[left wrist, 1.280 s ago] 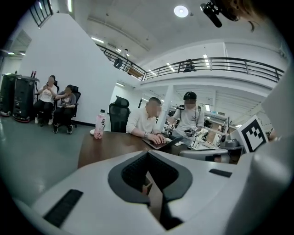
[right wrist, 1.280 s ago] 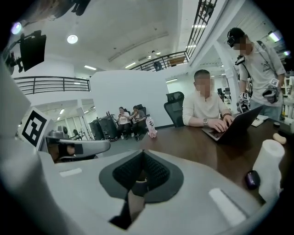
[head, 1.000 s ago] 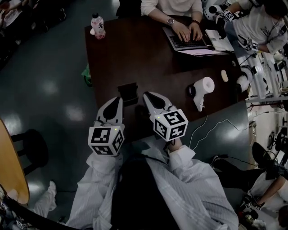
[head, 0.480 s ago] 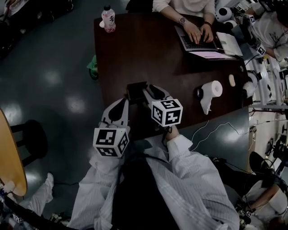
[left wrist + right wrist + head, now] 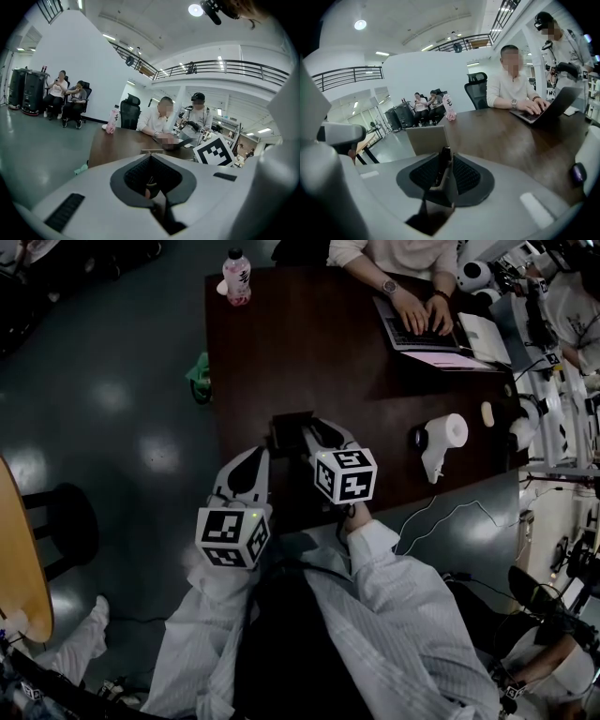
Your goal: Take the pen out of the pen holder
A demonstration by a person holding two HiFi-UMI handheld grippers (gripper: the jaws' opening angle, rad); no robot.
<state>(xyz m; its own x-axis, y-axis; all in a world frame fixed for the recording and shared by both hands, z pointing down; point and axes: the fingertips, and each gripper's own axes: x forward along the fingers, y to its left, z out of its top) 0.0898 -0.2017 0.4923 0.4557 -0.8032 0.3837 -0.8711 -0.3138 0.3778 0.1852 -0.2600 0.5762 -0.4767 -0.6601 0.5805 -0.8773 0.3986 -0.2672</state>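
The pen holder (image 5: 292,430) is a small dark box near the front edge of the brown table (image 5: 281,343). In the right gripper view it is a grey box (image 5: 425,139) just beyond the jaws. A black pen (image 5: 442,161) stands upright between the pads of my right gripper (image 5: 445,158), whose jaws are closing and touch it on both sides. In the head view the right gripper (image 5: 314,429) reaches over the holder. My left gripper (image 5: 251,454) hovers just left of the holder, shut, with nothing seen in it (image 5: 150,157).
A pink bottle (image 5: 236,277) stands at the table's far left corner. A person types on a laptop (image 5: 412,329) at the far side. A white handheld device (image 5: 441,442) and a dark round object (image 5: 419,437) lie right of my grippers. A cable (image 5: 441,512) hangs off the front edge.
My right gripper has come forward and down onto the pen holder. The left gripper has edged closer to the holder's left side.
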